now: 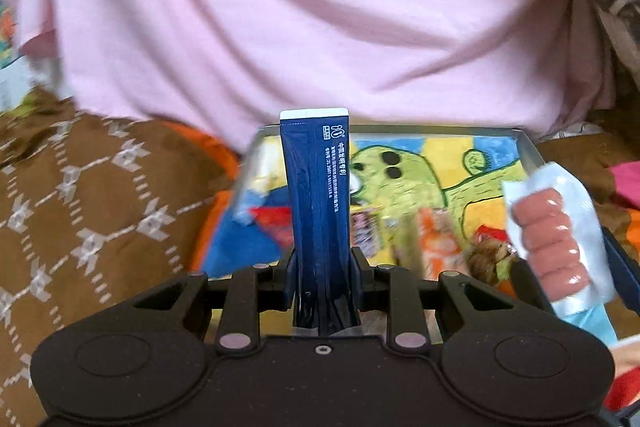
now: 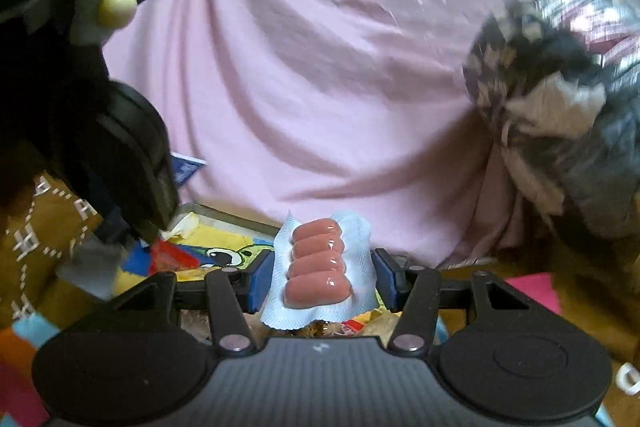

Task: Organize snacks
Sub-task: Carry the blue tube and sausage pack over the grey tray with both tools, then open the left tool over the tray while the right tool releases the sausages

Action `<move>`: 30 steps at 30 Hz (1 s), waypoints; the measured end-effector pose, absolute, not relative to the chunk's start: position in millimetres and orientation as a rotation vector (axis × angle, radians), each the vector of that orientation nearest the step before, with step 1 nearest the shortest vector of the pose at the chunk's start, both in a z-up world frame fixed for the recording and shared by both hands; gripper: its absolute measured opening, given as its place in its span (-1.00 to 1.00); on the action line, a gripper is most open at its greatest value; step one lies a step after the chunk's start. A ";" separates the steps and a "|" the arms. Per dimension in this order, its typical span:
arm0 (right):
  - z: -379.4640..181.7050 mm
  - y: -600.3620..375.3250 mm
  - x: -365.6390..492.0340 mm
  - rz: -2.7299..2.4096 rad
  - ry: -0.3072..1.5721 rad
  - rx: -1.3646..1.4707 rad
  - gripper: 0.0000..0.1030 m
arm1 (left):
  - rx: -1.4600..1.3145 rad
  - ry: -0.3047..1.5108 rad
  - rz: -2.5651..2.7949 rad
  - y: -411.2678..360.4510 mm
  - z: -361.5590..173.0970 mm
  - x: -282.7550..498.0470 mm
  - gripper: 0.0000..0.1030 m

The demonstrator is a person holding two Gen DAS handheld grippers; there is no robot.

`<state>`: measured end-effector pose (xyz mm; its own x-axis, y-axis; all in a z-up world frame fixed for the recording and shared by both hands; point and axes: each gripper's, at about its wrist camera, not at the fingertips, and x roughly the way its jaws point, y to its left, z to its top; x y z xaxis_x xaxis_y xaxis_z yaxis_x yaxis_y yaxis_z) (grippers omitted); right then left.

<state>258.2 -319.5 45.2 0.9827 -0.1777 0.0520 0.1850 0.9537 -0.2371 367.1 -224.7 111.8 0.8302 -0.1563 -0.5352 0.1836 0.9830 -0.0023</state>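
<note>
My left gripper (image 1: 322, 267) is shut on a dark blue stick packet (image 1: 318, 195) with white print, held upright above a metal tray (image 1: 532, 147) with a cartoon drawing on its floor. My right gripper (image 2: 320, 277) is shut on a clear-and-white pack of small pink sausages (image 2: 318, 259). That pack also shows in the left wrist view (image 1: 554, 239), at the right, over the tray's right side. Several blurred snack packets (image 1: 436, 239) lie in the tray. The left gripper's body (image 2: 120, 147) fills the left of the right wrist view.
A pink cloth (image 1: 300, 7) drapes behind the tray. A brown patterned blanket (image 1: 80, 207) lies to the left. A dark patterned bundle (image 2: 560, 107) hangs at the right. A pink item (image 2: 532, 291) lies at the right of the tray.
</note>
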 end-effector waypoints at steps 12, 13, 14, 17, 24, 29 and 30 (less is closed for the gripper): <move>22.0 -354.6 328.2 -0.126 0.076 -0.076 0.17 | 0.150 0.582 -0.131 -254.2 89.9 446.7 -0.44; 20.9 -354.8 328.9 -0.131 0.080 -0.072 0.06 | 0.156 0.588 -0.126 -253.0 85.3 448.8 -0.43; 19.9 -355.4 328.7 -0.132 0.083 -0.066 0.07 | 0.154 0.596 -0.125 -251.8 82.0 450.1 -0.42; 17.8 -358.5 329.7 -0.123 0.087 -0.041 0.07 | 0.116 0.604 -0.132 -247.4 74.8 452.7 -0.39; 19.1 -359.0 329.2 -0.135 0.063 -0.041 0.28 | 0.082 0.560 -0.163 -243.0 73.9 445.0 -0.06; 24.3 -359.3 325.3 -0.133 0.050 -0.040 0.50 | 0.054 0.513 -0.145 -235.0 77.1 431.1 0.53; 25.8 -359.5 323.6 -0.137 0.045 -0.042 0.54 | 0.051 0.509 -0.146 -233.1 77.7 428.2 0.58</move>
<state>323.6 -359.5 25.8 0.9896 -0.1378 -0.0416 0.1359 0.9897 -0.0447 428.2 -233.1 77.7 0.8631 -0.1262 -0.4891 0.1518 0.9883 0.0128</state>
